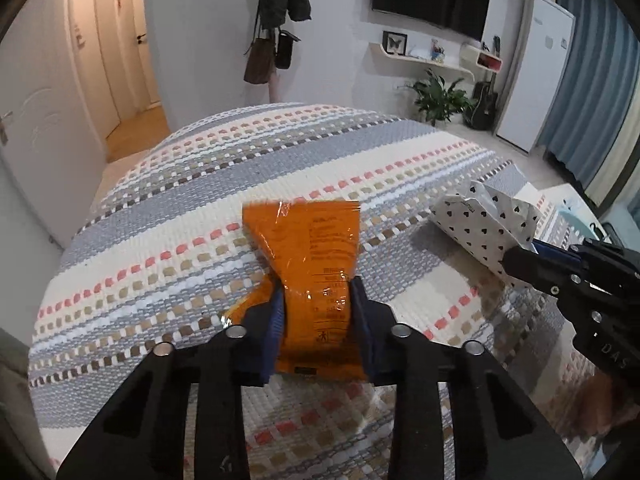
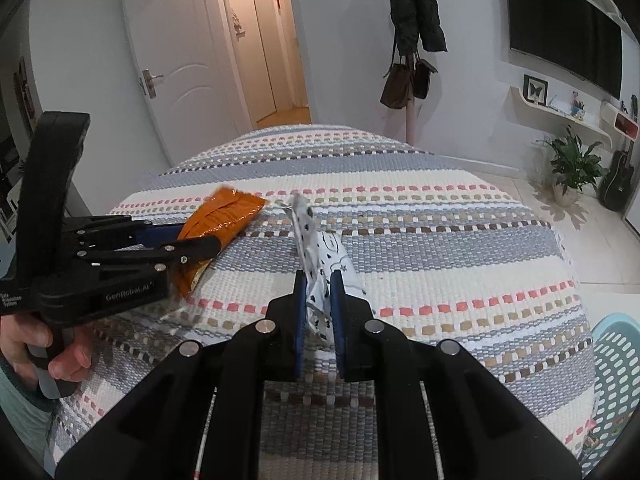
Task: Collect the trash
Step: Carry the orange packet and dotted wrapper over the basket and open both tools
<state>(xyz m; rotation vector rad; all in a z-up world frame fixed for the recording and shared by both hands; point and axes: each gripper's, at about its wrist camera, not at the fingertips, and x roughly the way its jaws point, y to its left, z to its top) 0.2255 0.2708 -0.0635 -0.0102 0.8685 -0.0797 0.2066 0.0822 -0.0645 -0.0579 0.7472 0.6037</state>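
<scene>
An orange snack wrapper (image 1: 310, 264) lies on the striped bedcover (image 1: 200, 208). My left gripper (image 1: 318, 300) is shut on the wrapper's near end, and the foil is pinched and crumpled between the blue pads. In the right wrist view the orange wrapper (image 2: 220, 216) shows in the left gripper (image 2: 208, 248) at the left. My right gripper (image 2: 318, 296) is shut on a white bag with black hearts (image 2: 320, 264), which stands up out of the jaws. That heart bag (image 1: 486, 226) appears at the right of the left wrist view, held by the right gripper (image 1: 516, 260).
A pale blue perforated basket (image 2: 616, 384) sits past the bed's right edge. A person's hand (image 2: 40, 344) grips the left tool's handle. Beyond the bed are a coat rack (image 1: 280, 20) with bags, a potted plant (image 1: 438, 96), a wall television and white doors.
</scene>
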